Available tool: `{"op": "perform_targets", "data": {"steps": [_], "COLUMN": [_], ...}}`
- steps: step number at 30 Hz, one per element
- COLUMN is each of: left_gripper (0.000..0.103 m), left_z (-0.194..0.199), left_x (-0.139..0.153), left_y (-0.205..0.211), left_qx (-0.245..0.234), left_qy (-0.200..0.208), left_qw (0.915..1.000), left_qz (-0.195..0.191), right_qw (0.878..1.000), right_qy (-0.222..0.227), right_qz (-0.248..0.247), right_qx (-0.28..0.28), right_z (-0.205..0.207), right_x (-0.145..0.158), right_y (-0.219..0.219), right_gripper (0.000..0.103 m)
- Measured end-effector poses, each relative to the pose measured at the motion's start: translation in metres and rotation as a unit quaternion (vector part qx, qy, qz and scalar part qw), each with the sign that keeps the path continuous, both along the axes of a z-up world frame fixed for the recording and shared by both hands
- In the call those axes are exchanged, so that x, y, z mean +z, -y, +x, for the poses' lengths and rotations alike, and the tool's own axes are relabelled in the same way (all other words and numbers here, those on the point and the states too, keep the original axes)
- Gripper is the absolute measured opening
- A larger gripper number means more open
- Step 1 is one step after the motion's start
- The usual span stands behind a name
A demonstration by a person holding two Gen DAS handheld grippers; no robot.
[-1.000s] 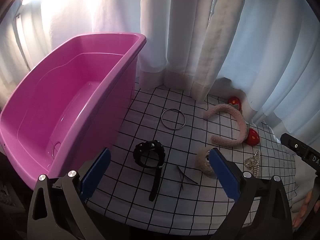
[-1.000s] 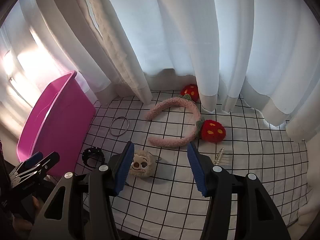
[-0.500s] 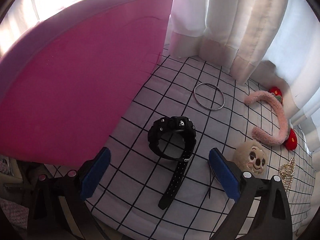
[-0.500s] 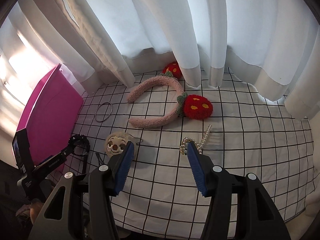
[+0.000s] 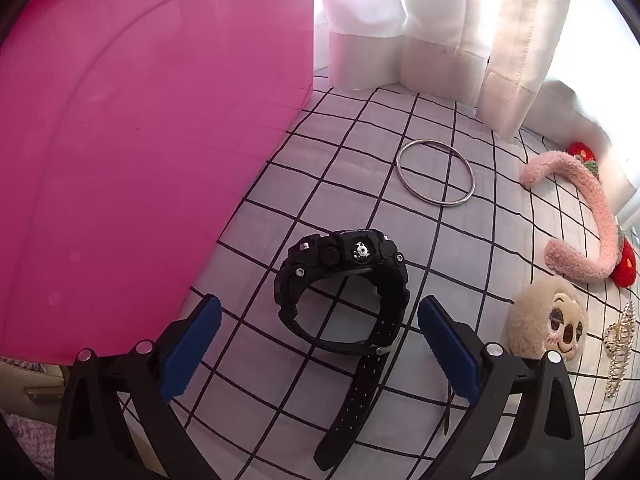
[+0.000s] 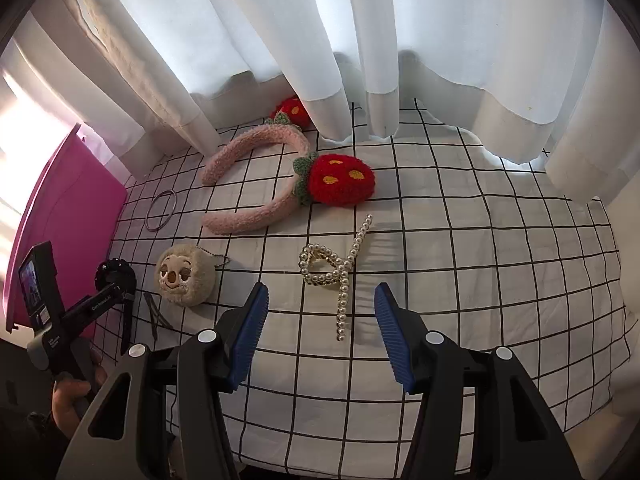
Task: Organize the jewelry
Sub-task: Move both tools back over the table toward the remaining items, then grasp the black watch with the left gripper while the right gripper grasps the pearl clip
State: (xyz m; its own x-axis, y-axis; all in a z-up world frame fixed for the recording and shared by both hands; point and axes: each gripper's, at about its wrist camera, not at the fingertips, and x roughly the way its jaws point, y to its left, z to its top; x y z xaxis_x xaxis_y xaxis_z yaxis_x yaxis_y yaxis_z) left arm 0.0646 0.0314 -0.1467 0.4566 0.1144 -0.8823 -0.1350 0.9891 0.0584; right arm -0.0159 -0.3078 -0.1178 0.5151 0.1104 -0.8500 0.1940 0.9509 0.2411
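Framing a chunky black rubber watch and beaded pearl claw-clip, both tongs gape empty.

watch right of tub | bangle behind watch | plush right of watch

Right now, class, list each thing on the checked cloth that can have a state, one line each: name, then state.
Watch: strap buckled into a loop, standing on edge, tail flat.
Bangle: flat, untouched.
Headband: flat, one strawberry under the curtain.
Pearl hair clip: shut, on its side.
Plush face: face up.
Left claw: open, empty.
Right claw: open, empty.
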Motion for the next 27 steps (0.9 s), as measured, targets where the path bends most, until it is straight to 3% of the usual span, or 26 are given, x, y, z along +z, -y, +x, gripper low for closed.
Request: {"op": "perform_targets", "data": {"steps": [13, 27], "left_gripper": [0.097, 0.097], "left_z": [0.006, 0.011], "left_x": [-0.012, -0.019], "left_y": [-0.002, -0.004], "left_qx": [-0.009, -0.014], "left_qy": [-0.003, -0.007], "left_qw": [0.9999, 0.9998], "left_qz": [0.007, 0.007], "right_qw": [0.999, 0.997], "right_qy": [-0.018, -0.067], "right_qz": [0.027, 0.000], "right_qx": [-0.022, -0.037], "right_z": [0.014, 0.056], "right_x": [-0.036, -0.077], "right_y": [0.003, -0.007], "right_gripper": [0.053, 0.053]}}
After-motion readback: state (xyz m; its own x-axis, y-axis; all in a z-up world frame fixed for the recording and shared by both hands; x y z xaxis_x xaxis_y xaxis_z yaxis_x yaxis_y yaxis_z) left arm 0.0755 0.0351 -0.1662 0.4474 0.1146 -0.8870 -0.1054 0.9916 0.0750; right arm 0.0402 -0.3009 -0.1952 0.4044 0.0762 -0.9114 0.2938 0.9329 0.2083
